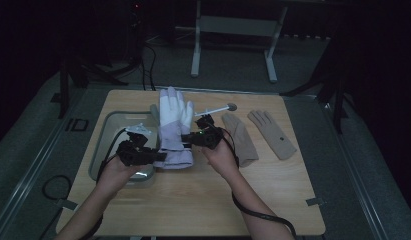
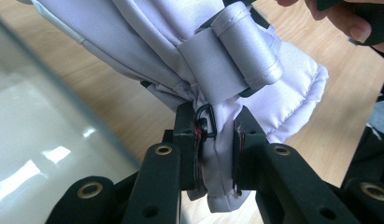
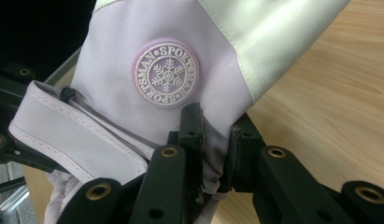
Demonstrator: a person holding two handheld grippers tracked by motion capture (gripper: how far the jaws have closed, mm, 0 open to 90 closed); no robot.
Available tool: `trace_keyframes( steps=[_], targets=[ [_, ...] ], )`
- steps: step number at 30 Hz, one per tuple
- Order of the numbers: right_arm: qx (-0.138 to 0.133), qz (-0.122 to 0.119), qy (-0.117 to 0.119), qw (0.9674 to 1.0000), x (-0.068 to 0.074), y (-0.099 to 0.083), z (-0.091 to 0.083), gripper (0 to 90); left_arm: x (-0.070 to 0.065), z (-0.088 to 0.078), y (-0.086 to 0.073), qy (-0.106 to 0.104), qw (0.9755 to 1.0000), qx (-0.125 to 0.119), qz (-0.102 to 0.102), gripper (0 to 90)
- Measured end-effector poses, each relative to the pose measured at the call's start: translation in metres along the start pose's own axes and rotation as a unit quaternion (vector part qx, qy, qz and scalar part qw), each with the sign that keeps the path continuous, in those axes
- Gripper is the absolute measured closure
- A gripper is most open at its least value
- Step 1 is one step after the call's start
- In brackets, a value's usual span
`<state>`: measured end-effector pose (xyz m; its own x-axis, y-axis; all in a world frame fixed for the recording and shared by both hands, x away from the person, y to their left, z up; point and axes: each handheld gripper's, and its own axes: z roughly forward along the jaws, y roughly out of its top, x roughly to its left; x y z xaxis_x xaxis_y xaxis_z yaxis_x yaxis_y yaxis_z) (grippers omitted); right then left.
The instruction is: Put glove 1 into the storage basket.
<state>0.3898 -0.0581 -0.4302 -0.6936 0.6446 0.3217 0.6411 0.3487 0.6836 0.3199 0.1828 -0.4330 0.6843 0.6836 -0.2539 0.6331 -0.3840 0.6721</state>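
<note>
Both grippers hold one lilac-and-white ski glove (image 1: 174,131) by its cuff end, and the glove serves here as the landmark. Nearest the viewer, the person's forearms enter from the lower edge of the wooden counter (image 1: 203,200). The left gripper (image 1: 158,156) meets the glove at the near left corner of the cuff; in the left gripper view its jaws stand narrow, pinching a fold of the cuff fabric (image 2: 217,154) just below the wrist strap (image 2: 227,60). The right gripper (image 1: 189,138) meets the glove's right edge, slightly farther along; in the right gripper view its jaws are likewise narrow, clamped on lilac fabric below the round snowflake badge (image 3: 165,73). The glove's white fingers point away from the person; whether the cuff rests on the counter cannot be told. Directly left of the glove lies a clear shallow tray (image 1: 113,125). To its right, well apart, lie two beige gloves (image 1: 238,137) (image 1: 272,134). Just beyond the right gripper, a thin rod with a round end (image 1: 218,109) lies on the counter.
</note>
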Motion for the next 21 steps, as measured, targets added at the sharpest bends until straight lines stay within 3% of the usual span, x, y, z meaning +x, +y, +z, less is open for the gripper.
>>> trace_keyframes(
  steps=[4, 17, 21],
  targets=[
    [0.0, -0.005, 0.005, 1.0, 0.011, 0.01, 0.011, 78.5, 0.008, -0.014, -0.006, 0.015, 0.9999, -0.003, -0.003, 76.1],
    [0.01, -0.014, 0.021, 0.9996, 0.046, 0.033, 0.05, 78.5, 0.037, -0.05, -0.024, 0.034, 0.9994, 0.008, -0.01, 76.0],
    [0.016, -0.019, 0.022, 0.9994, 0.056, 0.039, 0.062, 78.5, 0.046, -0.059, -0.031, 0.046, 0.9989, 0.01, -0.003, 76.0]
  ],
)
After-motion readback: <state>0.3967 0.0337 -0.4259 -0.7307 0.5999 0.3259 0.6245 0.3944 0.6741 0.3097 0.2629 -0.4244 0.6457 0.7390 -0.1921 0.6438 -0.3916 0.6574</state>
